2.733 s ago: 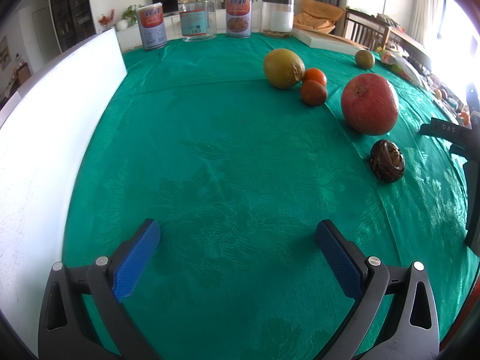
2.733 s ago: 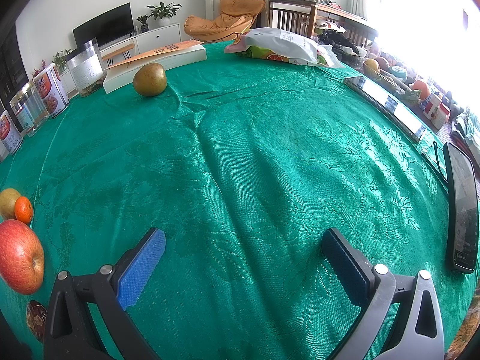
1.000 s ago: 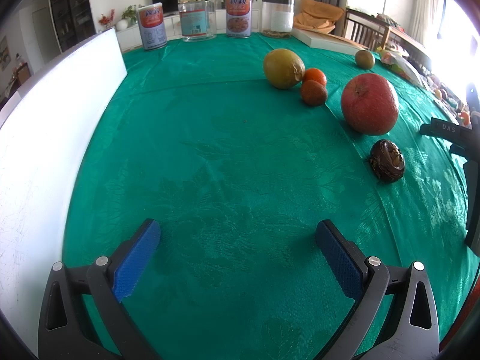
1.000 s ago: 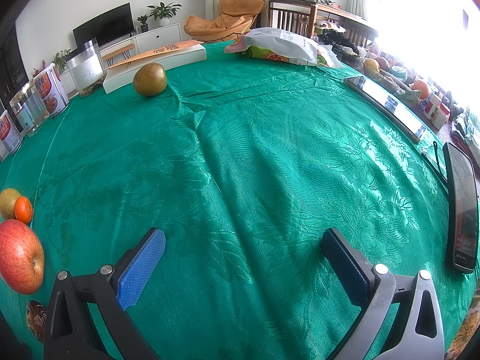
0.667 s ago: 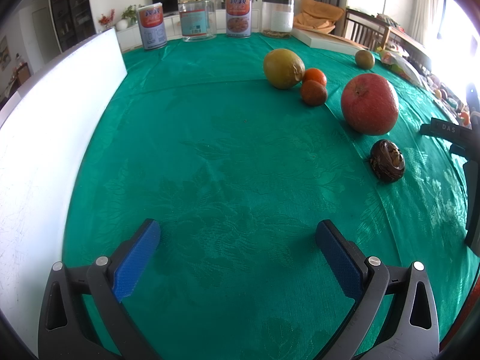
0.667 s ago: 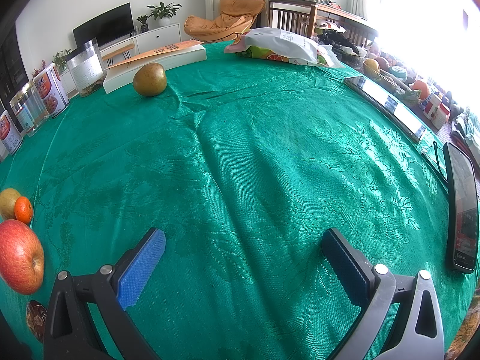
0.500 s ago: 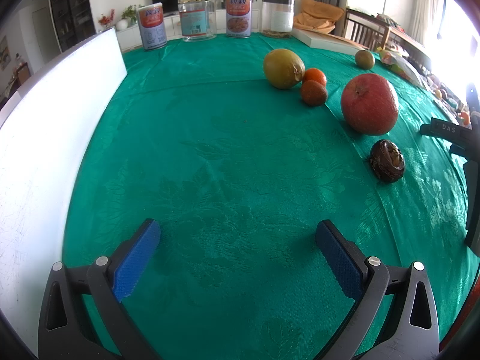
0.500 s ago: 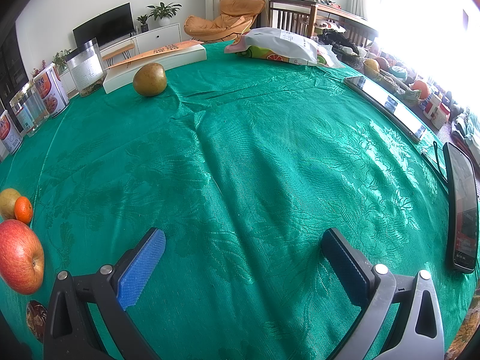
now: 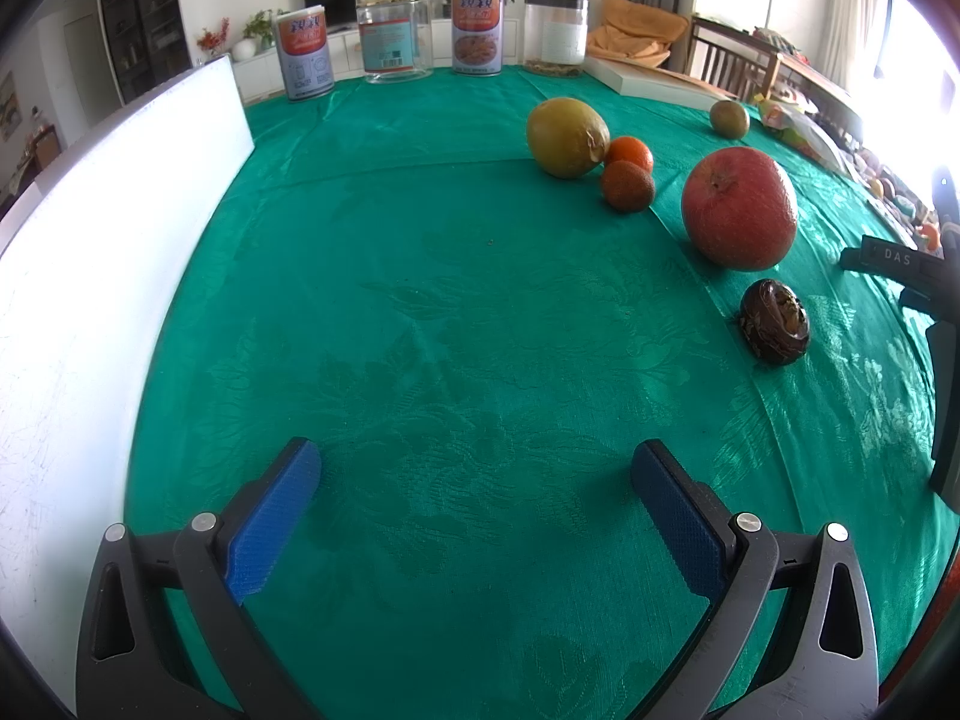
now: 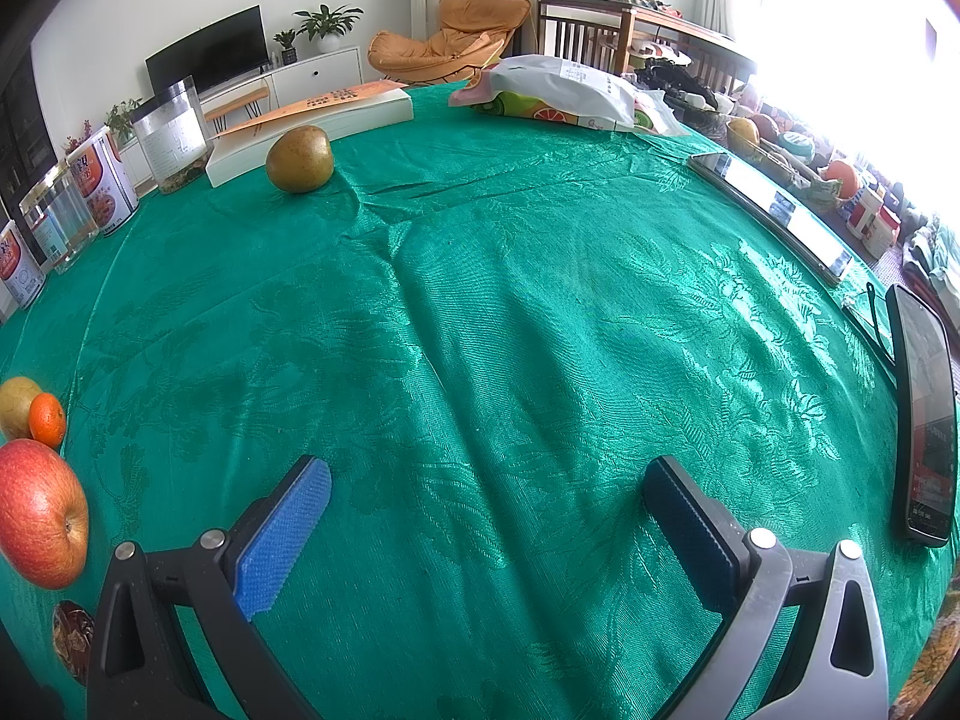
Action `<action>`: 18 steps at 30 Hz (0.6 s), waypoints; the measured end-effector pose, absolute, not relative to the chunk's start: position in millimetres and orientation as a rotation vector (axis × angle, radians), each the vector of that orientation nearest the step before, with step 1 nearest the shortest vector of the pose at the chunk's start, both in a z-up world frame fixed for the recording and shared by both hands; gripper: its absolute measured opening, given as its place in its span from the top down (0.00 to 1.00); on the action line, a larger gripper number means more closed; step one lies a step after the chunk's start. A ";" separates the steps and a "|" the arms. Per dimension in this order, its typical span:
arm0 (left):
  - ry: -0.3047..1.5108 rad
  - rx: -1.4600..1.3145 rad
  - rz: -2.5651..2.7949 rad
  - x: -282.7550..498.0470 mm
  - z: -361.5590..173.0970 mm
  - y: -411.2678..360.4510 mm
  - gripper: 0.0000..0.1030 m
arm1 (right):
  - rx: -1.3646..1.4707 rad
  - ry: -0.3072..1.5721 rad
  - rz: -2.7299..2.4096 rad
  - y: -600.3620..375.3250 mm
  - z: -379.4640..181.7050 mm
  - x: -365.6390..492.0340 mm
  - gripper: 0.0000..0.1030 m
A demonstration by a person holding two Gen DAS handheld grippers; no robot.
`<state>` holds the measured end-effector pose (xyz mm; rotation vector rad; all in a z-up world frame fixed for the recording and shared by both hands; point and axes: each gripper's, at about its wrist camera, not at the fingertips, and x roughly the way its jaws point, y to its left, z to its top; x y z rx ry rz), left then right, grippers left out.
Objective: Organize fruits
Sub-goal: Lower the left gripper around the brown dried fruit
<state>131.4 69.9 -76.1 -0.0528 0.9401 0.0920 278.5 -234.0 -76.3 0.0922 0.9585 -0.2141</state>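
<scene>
On the green tablecloth [image 9: 450, 300], in the left wrist view, fruits line up at the right: a yellow-green pear [image 9: 567, 137], two small oranges [image 9: 628, 153] [image 9: 627, 186], a big red apple [image 9: 739, 217] and a dark brown fruit [image 9: 774, 329]. A second brownish pear [image 9: 729, 118] lies farther back; the right wrist view shows that pear [image 10: 299, 158] beside a white box. My left gripper [image 9: 474, 468] is open over bare cloth, well short of the fruit. My right gripper [image 10: 489, 477] is open too, with the apple [image 10: 39, 519] at its far left.
A white board [image 9: 90, 276] runs along the left side. Cans and clear jars [image 9: 393, 36] stand at the table's far edge. A flat white box [image 10: 312, 120], a printed bag [image 10: 564, 93], a phone [image 10: 924, 420] and a long strip [image 10: 774, 210] sit along the right side.
</scene>
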 end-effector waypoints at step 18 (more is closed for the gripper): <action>0.900 0.010 -0.179 182.9 -62.1 -30.9 0.60 | 0.092 0.959 -0.214 -233.8 -75.7 278.6 0.00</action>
